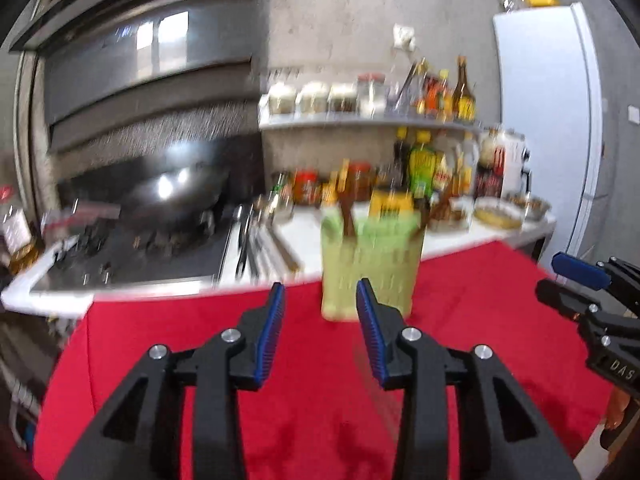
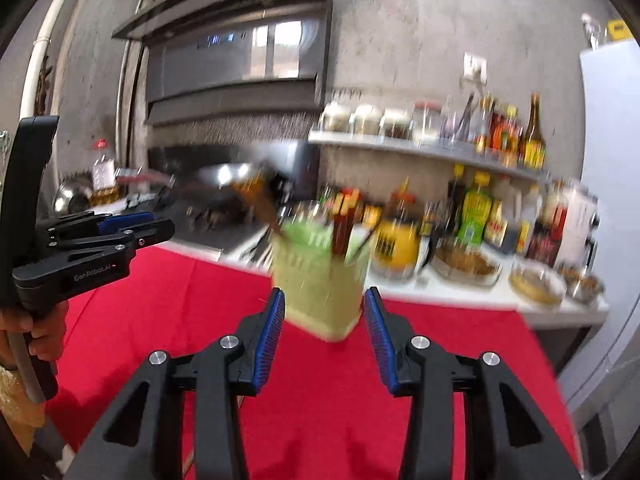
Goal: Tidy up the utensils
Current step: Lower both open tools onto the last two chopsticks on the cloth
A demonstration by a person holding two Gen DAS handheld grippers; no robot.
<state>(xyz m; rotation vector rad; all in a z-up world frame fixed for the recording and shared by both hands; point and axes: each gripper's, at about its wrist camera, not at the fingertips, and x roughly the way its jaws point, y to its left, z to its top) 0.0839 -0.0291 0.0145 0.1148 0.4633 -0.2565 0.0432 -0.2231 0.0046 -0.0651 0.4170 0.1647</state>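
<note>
- A pale green utensil holder [image 1: 370,268] stood upright on the red cloth [image 1: 304,432], brown-handled utensils [image 2: 344,226] sticking out of it.
- Left claw [image 1: 320,300] and right claw [image 2: 325,308] were both spread apart, gripping nothing.
- Behind, a white worktop [image 1: 460,240] carried sauce bottles [image 1: 422,168], beside a wok [image 1: 176,188].

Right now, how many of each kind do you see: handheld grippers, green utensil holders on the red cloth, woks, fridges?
Black two-finger grippers with blue pads: 2 (left gripper, right gripper)
Pale green slotted plastic utensil holder: 1
Dark metal wok: 1
Tall white fridge: 1
Total: 5
</note>
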